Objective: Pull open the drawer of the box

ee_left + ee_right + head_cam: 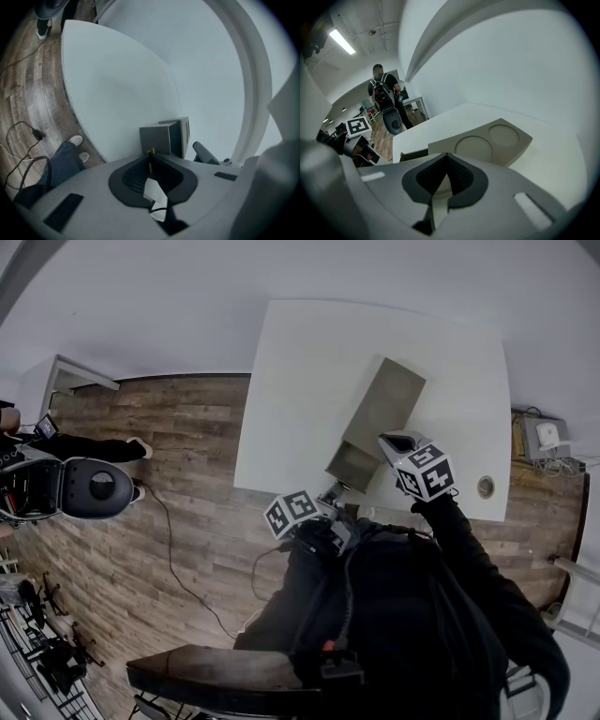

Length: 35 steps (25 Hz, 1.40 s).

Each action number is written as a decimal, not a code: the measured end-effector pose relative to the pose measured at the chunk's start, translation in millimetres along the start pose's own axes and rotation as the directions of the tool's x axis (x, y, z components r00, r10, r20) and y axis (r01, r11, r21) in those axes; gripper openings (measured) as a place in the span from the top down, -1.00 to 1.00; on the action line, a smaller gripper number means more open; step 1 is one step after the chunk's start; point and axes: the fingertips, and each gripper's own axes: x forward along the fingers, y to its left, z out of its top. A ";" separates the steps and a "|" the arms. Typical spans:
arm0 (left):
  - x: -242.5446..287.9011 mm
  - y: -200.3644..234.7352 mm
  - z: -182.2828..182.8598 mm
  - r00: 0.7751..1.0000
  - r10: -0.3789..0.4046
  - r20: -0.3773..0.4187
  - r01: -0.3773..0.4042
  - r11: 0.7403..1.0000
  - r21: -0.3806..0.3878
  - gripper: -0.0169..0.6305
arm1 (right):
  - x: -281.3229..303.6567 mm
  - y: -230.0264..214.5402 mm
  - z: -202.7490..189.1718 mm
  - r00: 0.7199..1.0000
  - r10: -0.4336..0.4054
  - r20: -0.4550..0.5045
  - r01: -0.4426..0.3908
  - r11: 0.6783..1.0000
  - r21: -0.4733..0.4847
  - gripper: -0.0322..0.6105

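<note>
- Drawer (159, 139) is standing partly pulled out of the box (386, 404).
- Left gripper (151, 155) is clenching the drawer knob (151, 151), jaws nearly together.
- Right gripper (446, 156) is hovering over the box top, jaws closed and empty.

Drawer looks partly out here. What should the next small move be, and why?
Probably draw the left gripper straight back toward the person, along the box's length. Its jaws are shut on the small brass knob of the drawer, which is only a short way out of the box. The right gripper, jaws together, sits at the box's top, seemingly bracing it.
</note>
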 end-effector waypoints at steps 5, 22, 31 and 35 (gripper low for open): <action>-3.8 1.4 -2.1 1.000 0.003 0.001 -0.003 1.000 -0.003 0.88 | -1.3 1.6 0.6 1.000 0.003 0.001 -0.003 1.000 -0.003 0.91; -12.1 4.4 -7.0 1.000 0.003 0.008 -0.003 1.000 -0.010 0.88 | -4.6 6.1 0.1 1.000 0.009 0.001 -0.009 1.000 -0.013 0.91; -11.9 7.7 -7.3 1.000 0.005 0.014 -0.005 1.000 -0.018 0.88 | -2.3 6.4 0.2 1.000 0.017 0.002 -0.017 1.000 -0.018 0.91; -14.3 9.9 -7.4 1.000 0.006 0.016 -0.005 1.000 -0.022 0.88 | -0.9 7.5 1.9 1.000 0.020 0.003 -0.020 1.000 -0.024 0.91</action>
